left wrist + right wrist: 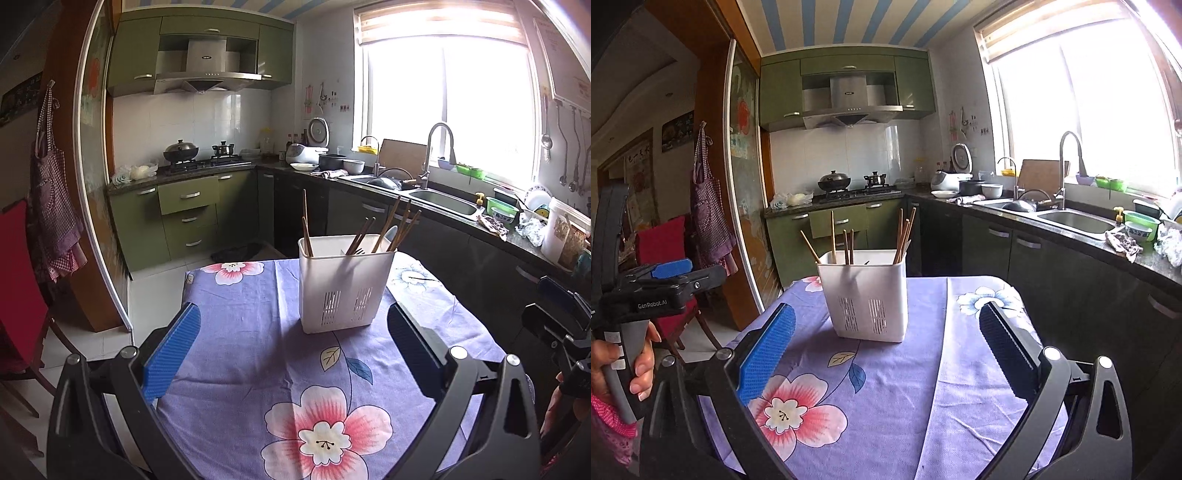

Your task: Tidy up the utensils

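A white plastic utensil holder (345,284) (866,291) stands upright near the far end of a table under a purple flowered cloth (240,332) (923,369). Several wooden chopsticks (384,229) (905,236) lean in its compartments, and a dark fork tip shows among them. My left gripper (293,314) is open just in front of the holder, with nothing between its blue pads. My right gripper (886,308) is open too, empty, and short of the holder. A hand (642,365) grips the left tool's handle at the edge of the right wrist view.
A dark counter with a steel sink (443,203) (1071,219) runs along the right, crowded with bowls and bags. A red chair (18,288) (661,243) stands left of the table. Green cabinets and a stove (199,162) line the far wall.
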{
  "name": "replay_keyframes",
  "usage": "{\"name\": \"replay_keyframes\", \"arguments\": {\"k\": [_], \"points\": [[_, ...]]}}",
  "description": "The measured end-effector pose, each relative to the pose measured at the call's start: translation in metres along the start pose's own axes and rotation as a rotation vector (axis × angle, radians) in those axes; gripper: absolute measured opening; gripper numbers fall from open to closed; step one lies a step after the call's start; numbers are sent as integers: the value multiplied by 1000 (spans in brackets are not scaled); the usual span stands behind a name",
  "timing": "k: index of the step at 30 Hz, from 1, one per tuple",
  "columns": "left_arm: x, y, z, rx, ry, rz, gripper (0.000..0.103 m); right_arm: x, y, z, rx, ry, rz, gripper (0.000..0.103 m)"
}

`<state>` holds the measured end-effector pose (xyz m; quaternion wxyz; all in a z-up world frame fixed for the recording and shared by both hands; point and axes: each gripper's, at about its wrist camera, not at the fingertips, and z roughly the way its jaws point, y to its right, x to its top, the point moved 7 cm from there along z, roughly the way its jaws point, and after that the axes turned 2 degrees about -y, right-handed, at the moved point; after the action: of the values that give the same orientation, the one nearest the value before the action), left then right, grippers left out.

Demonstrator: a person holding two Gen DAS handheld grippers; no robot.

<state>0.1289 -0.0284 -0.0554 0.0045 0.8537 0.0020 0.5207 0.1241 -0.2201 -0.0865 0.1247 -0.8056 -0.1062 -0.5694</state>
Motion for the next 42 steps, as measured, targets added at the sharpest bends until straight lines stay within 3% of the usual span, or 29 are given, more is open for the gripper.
{"name": "replay_keyframes", "arguments": {"k": [10, 42], "points": [[1, 0, -36, -2, 17, 5, 96, 21, -10, -45, -62, 47, -26, 98], [-5, -9, -44, 20, 21, -19, 96, 15, -20, -18, -36, -12, -31, 98]]}}
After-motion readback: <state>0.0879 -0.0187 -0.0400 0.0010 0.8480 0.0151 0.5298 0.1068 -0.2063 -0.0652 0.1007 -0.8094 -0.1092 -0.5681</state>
